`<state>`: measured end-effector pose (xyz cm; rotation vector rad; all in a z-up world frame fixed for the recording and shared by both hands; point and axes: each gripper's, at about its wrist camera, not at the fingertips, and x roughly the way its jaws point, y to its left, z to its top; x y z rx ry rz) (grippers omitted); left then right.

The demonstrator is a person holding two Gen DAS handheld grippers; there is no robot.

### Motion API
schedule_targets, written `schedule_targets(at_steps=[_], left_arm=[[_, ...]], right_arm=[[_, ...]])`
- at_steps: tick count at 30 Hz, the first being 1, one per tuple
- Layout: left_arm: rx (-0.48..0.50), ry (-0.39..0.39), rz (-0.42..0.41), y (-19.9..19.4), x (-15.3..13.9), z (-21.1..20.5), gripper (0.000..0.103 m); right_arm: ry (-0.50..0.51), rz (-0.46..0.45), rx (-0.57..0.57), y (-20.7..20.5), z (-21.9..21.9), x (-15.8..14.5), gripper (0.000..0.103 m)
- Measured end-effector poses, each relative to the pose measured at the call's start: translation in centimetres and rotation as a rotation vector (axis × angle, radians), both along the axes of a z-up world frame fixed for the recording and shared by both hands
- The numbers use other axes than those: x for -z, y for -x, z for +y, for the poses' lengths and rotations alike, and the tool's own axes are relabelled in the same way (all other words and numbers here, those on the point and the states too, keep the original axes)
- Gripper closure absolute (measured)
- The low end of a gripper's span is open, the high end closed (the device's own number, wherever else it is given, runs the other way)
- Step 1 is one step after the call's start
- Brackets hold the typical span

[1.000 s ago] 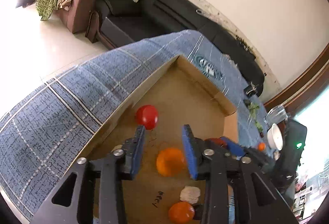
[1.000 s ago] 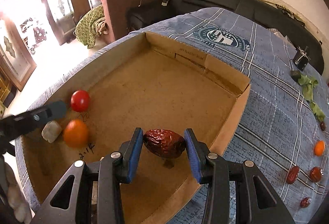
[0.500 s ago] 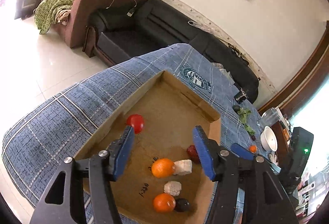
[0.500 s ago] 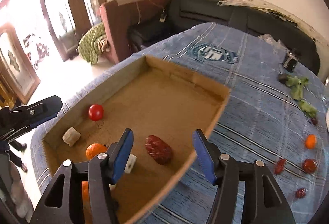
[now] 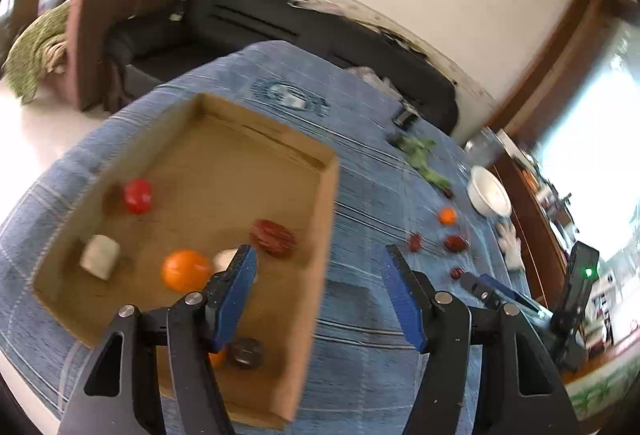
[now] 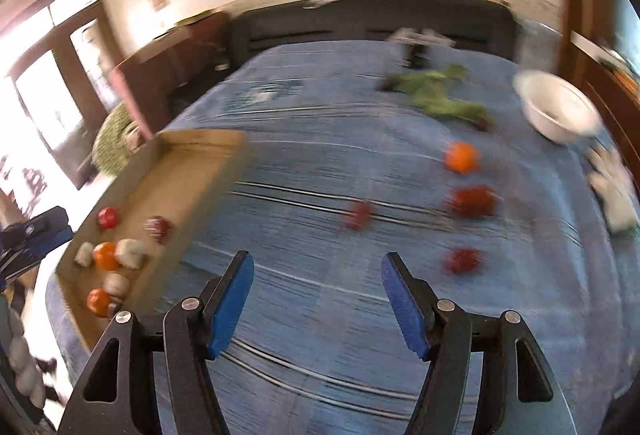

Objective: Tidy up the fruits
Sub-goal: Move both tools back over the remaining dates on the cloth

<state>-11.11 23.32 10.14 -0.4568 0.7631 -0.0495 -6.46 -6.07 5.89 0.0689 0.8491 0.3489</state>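
A shallow cardboard box [image 5: 320, 219] lies on the blue checked cloth. It holds a red tomato [image 5: 137, 196], an orange [image 5: 185, 270], a dried red date [image 5: 273, 237], white chunks [image 5: 100, 256] and a dark fruit [image 5: 246, 353]. My left gripper [image 5: 322, 295] is open and empty above the box's right wall. My right gripper [image 6: 316, 299] is open and empty over bare cloth. Loose on the cloth to its right are an orange [image 6: 461, 157] and three red dates [image 6: 472, 201] [image 6: 360, 214] [image 6: 464, 261]. The box [image 6: 192, 179] is at its left.
A white bowl [image 6: 558, 111] and green leaves [image 6: 436, 93] lie at the far side of the cloth. White gloves [image 6: 614, 191] lie at the right edge. A black sofa [image 5: 320, 35] and a brown armchair stand behind the table.
Both grippers have swung right, away from the box and toward the loose fruit. The right gripper let go of the date, which now lies in the box. Both jaws opened wide.
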Motion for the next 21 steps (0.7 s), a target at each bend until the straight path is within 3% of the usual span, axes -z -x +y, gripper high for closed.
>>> schedule_targets(at_steps=[4,10,15,21], left_arm=[[0.059,-0.009,0.015,-0.8,0.6,-2.9,0.034],[0.180,-0.007,0.089,-2.3,2.6,-7.4,0.034],[0.230,-0.036,0.115,-2.6,3.6,-9.5,0.034],[0.215,-0.054,0.139,-3.0,4.6,-9.3,0.034]], right_arm=[[-0.053,0.020,0.142,0.6,-6.8,0.1,0.032],[-0.069,0.034,0.254,1.1,-12.1,0.6,0.030],[-0.061,0.063,0.247,-1.0,-12.1,1.7,0.030],[-0.030,0.102,0.191,-4.2,-9.0,3.9,0.030]])
